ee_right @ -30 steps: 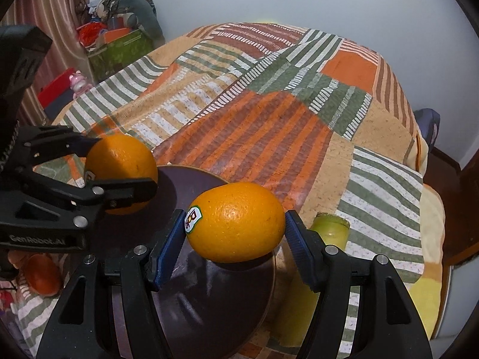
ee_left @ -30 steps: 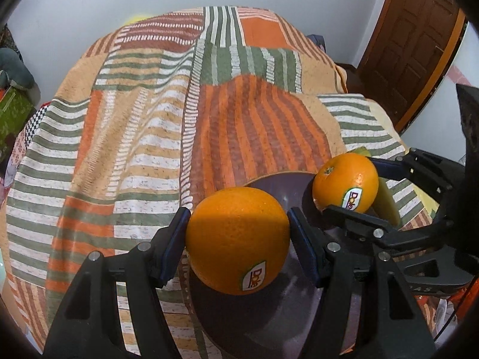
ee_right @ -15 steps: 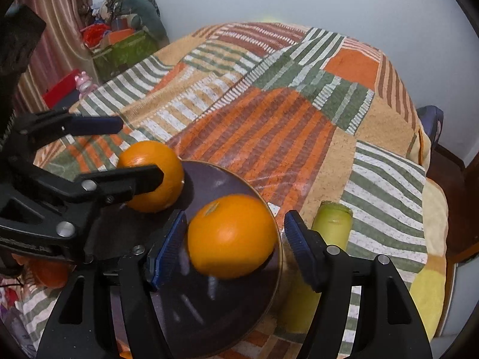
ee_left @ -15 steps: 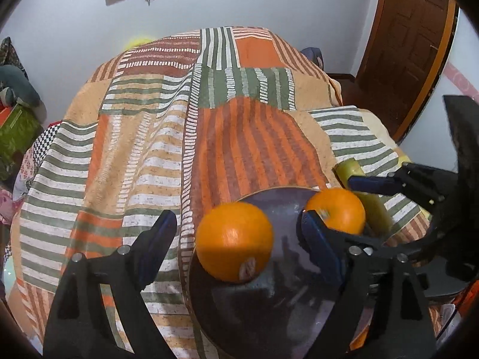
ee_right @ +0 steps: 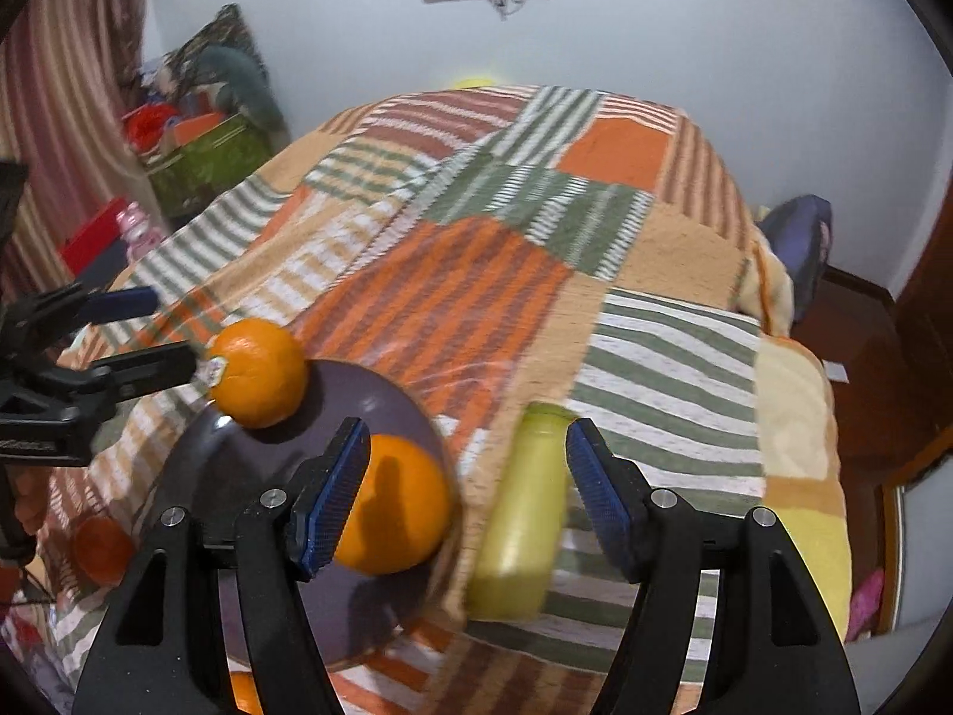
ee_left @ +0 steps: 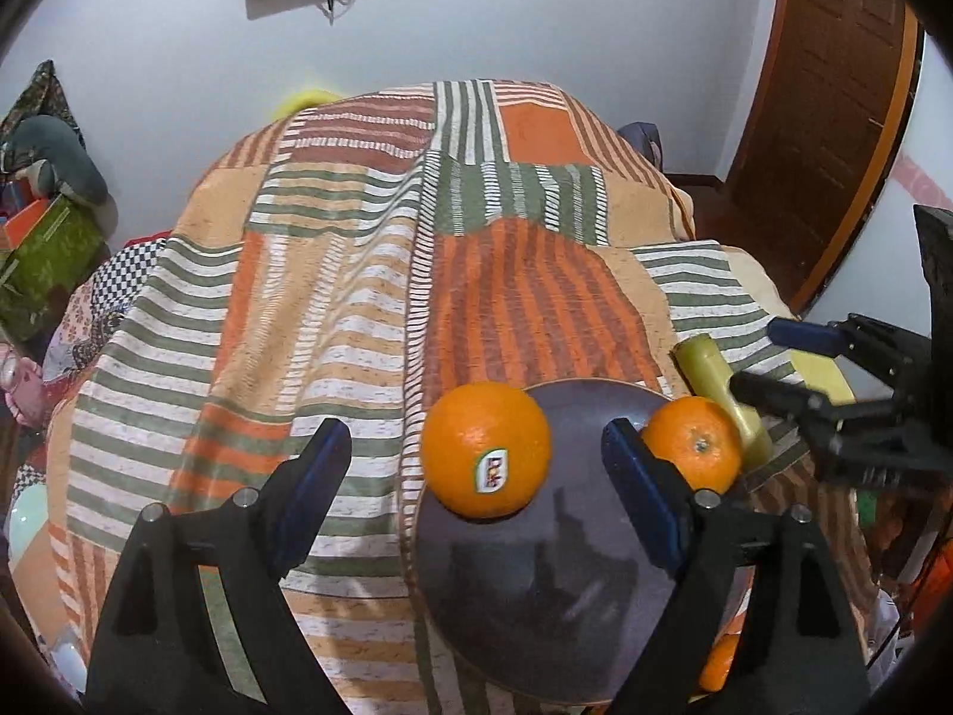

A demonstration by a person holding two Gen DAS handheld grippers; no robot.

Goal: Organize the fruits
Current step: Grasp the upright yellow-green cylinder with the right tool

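Note:
Two oranges lie on a dark plate (ee_left: 554, 590) on the striped bedspread. In the left wrist view, the orange with a sticker (ee_left: 485, 450) rests at the plate's far left rim and the second orange (ee_left: 691, 444) at its right rim. My left gripper (ee_left: 476, 473) is open and empty, raised above the plate. In the right wrist view the plate (ee_right: 286, 602) holds the sticker orange (ee_right: 257, 372) and the nearer orange (ee_right: 396, 512). My right gripper (ee_right: 464, 485) is open and empty, over the plate's right edge.
A yellow-green bottle (ee_right: 524, 512) lies on the bedspread just right of the plate; it also shows in the left wrist view (ee_left: 723, 402). More oranges (ee_right: 101, 548) lie left of and below the plate. Boxes and clutter (ee_right: 202, 143) stand beside the bed. A wooden door (ee_left: 834, 107) is at right.
Both grippers opened and let go of their oranges, which now rest on the plate. Both grippers pulled up and back; the right one shifted right toward the bottle.

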